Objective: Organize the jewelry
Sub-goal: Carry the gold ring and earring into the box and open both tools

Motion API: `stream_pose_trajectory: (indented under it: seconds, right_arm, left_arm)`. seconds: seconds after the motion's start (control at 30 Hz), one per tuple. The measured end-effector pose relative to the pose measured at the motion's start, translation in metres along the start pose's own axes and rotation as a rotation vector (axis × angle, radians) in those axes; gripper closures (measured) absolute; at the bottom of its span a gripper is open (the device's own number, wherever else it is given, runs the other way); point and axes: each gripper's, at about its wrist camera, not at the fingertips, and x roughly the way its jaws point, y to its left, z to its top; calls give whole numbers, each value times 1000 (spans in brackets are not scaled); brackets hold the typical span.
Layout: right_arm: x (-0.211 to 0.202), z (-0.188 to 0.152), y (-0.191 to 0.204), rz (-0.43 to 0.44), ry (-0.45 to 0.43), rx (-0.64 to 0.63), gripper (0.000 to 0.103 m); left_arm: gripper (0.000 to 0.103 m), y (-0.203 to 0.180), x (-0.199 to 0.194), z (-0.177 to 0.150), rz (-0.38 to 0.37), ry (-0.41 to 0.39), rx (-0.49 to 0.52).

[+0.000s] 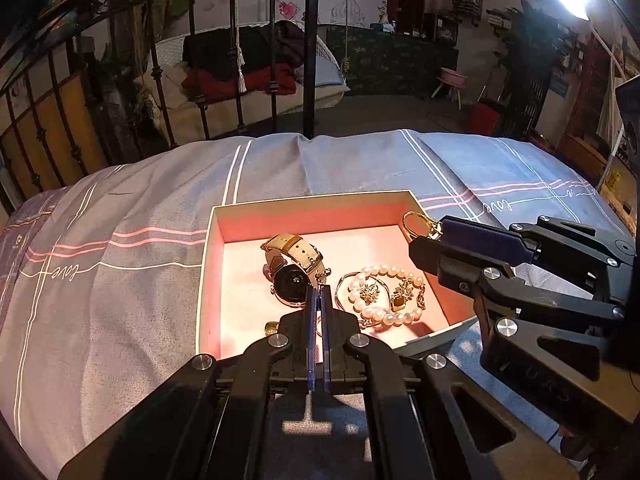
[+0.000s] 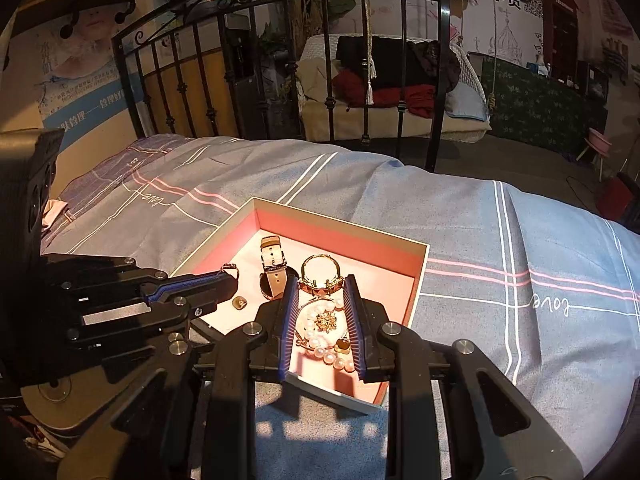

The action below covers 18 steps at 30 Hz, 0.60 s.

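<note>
An open box (image 1: 304, 202) with a pink lining lies on the bed; it also shows in the right wrist view (image 2: 340, 224). Inside lie a watch with a beige strap (image 1: 294, 266), a pearl bracelet (image 1: 380, 294) with gold flower pieces, and a small gold earring (image 2: 239, 302). My left gripper (image 1: 319, 294) is shut on a small ring (image 2: 230, 269) over the box, by the watch. My right gripper (image 2: 320, 286) is shut on a gold bangle (image 2: 320, 276), held above the box's right side; the bangle also shows in the left wrist view (image 1: 416, 226).
The box rests on a grey-blue bedspread (image 1: 140, 220) with pink and white stripes. A black iron bed frame (image 1: 308, 60) stands behind the bed. Beyond it are a sofa with dark and red clothes (image 1: 248, 68) and a pink stool (image 1: 452, 80).
</note>
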Motion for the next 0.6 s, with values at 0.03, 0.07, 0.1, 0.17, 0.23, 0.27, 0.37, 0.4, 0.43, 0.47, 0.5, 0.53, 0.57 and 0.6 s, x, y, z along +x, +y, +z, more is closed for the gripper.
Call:
stream_pose_trajectory:
  seconds: [0.03, 0.07, 0.1, 0.17, 0.23, 0.27, 0.37, 0.4, 0.43, 0.47, 0.5, 0.53, 0.57, 0.6]
  right_arm:
    - [2, 2, 0, -8, -1, -6, 79]
    - [3, 3, 0, -13, -3, -9, 79]
    - [4, 4, -1, -14, -4, -5, 79]
    - [6, 5, -3, -20, -5, 5, 79]
    - [11, 5, -7, -29, 5, 14, 79]
    - [14, 4, -8, -40, 10, 16, 79]
    - [20, 1, -15, -34, 16, 55, 79]
    - [22, 0, -16, -36, 20, 61, 79]
    - [23, -1, -17, -41, 24, 61, 79]
    - [24, -3, -19, -47, 25, 63, 79]
    - [24, -3, -21, -53, 23, 69, 79]
    - [24, -4, -23, -54, 20, 77, 79]
    - [25, -4, -25, -55, 22, 84, 79]
    - [26, -4, -26, -60, 23, 85, 79]
  left_arm:
    - [101, 2, 2, 1, 0, 4, -9]
    - [101, 4, 5, 2, 1, 10, -12]
    - [101, 5, 8, 2, 8, 11, -14]
    - [101, 8, 12, 4, 8, 15, -28]
    - [101, 10, 15, 6, 2, 18, -46]
    - [101, 10, 16, 7, 1, 15, -49]
    - [101, 10, 18, 8, 3, 8, -58]
    - [101, 10, 19, 8, -1, 9, -61]
    - [101, 10, 21, 9, -1, 13, -64]
    - [101, 10, 22, 10, -3, 15, -65]
    - [101, 9, 24, 11, -2, 17, -61]
    - [101, 8, 26, 11, 2, 17, -57]
    - [101, 8, 28, 11, 4, 19, -53]
    - [101, 7, 30, 10, 5, 22, -48]
